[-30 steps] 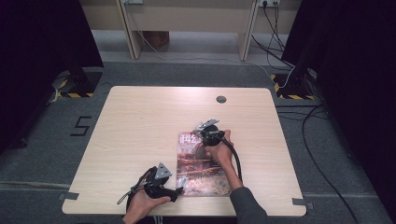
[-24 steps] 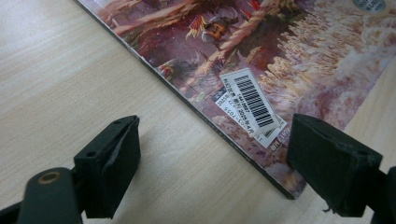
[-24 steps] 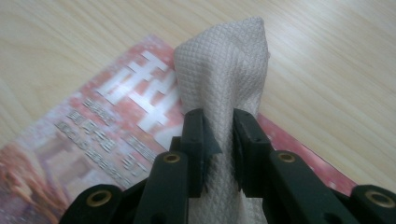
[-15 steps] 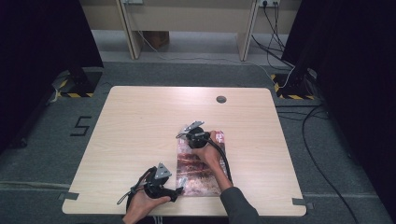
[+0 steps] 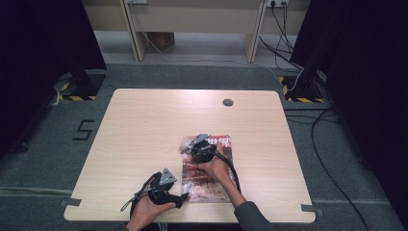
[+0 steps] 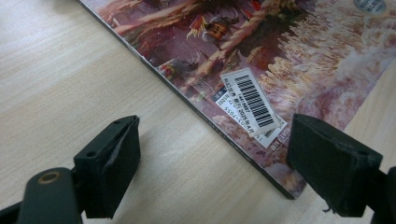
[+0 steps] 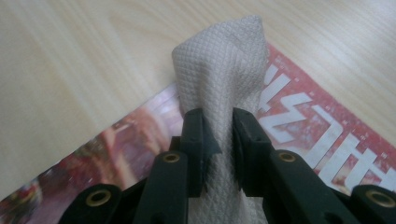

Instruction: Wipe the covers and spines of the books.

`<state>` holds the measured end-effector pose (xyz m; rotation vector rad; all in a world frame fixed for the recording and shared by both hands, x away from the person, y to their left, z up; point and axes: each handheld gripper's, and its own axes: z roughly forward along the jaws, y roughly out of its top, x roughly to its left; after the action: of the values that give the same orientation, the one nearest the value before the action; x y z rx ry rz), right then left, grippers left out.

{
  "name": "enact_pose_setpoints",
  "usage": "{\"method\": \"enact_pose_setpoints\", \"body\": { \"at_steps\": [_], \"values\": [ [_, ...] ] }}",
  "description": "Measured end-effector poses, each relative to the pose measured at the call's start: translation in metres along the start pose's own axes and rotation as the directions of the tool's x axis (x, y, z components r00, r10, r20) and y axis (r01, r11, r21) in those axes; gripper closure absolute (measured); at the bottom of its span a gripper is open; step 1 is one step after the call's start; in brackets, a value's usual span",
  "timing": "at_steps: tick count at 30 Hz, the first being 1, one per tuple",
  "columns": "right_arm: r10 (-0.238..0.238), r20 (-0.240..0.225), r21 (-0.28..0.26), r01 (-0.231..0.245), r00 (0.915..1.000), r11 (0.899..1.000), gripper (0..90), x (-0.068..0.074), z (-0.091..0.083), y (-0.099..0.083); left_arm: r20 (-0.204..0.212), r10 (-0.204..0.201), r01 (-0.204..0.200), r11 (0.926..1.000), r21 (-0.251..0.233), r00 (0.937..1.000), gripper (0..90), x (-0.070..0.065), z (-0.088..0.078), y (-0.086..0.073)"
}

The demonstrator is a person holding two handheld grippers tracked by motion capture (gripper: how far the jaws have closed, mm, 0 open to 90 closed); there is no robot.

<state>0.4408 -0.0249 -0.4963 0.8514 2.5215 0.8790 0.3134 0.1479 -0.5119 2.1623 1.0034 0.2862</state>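
The right claw (image 7: 218,140) pinches a soft, light paper towel (image 7: 219,70) over the magazine's (image 5: 211,175) far-left corner; it crumples easily, so a bunched-middle grip suits. The left claw (image 6: 233,172) gapes wide at the thin, floppy magazine's near-left corner on the surface (image 5: 144,125).

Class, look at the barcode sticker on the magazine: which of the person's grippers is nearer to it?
Left. The left gripper hovers open just off the magazine's near corner, with the barcode sticker right ahead. The right gripper, pinching a paper towel, is over the far end.
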Motion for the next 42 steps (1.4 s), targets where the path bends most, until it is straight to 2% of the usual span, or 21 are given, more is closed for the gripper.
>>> {"method": "enact_pose_setpoints", "body": {
  "at_steps": [11, 14, 19, 21, 26, 31, 38, 42],
  "values": [
    [-0.026, -0.055, -0.036, 0.024, 0.9981, 0.999, 75.8, 0.017, -0.025, -0.031, 0.006, 0.002, -0.002, 1.0000, -0.007, 1.0000, 17.4, 0.000, -0.001, -0.001],
    [-0.010, -0.072, -0.060, 0.006, 0.9973, 0.998, 75.5, 0.022, -0.031, -0.039, 0.024, 0.014, -0.014, 0.9999, 0.004, 0.9996, 19.1, 0.000, -0.004, -0.001],
    [-0.037, -0.062, -0.061, 0.034, 0.9974, 0.998, 75.7, 0.028, -0.033, -0.041, 0.045, 0.008, -0.008, 0.9999, -0.007, 0.9990, 19.4, 0.000, -0.009, -0.002],
    [-0.036, -0.075, -0.056, 0.032, 0.9965, 0.998, 75.6, 0.031, -0.035, -0.042, 0.049, 0.008, -0.007, 0.9998, -0.021, 0.9988, 19.4, 0.001, -0.013, -0.002],
    [-0.048, -0.108, -0.051, 0.043, 0.9930, 0.998, 75.6, 0.041, -0.042, -0.046, 0.023, -0.033, 0.034, 0.9983, -0.048, 0.9992, 19.4, 0.016, -0.024, -0.004],
    [-0.075, -0.128, -0.062, 0.067, 0.9889, 0.996, 75.6, 0.052, -0.047, -0.052, -0.026, -0.070, 0.068, 0.9953, -0.070, 0.9972, 19.4, 0.033, -0.033, -0.004],
    [-0.105, -0.161, -0.069, 0.095, 0.9813, 0.993, 75.5, 0.067, -0.055, -0.058, -0.067, -0.117, 0.111, 0.9902, -0.085, 0.9908, 19.5, 0.051, -0.038, -0.006],
    [-0.115, -0.182, -0.072, 0.103, 0.9765, 0.992, 75.5, 0.075, -0.059, -0.062, -0.083, -0.126, 0.119, 0.9893, -0.085, 0.9886, 19.5, 0.057, -0.040, -0.007]
  ]
}}
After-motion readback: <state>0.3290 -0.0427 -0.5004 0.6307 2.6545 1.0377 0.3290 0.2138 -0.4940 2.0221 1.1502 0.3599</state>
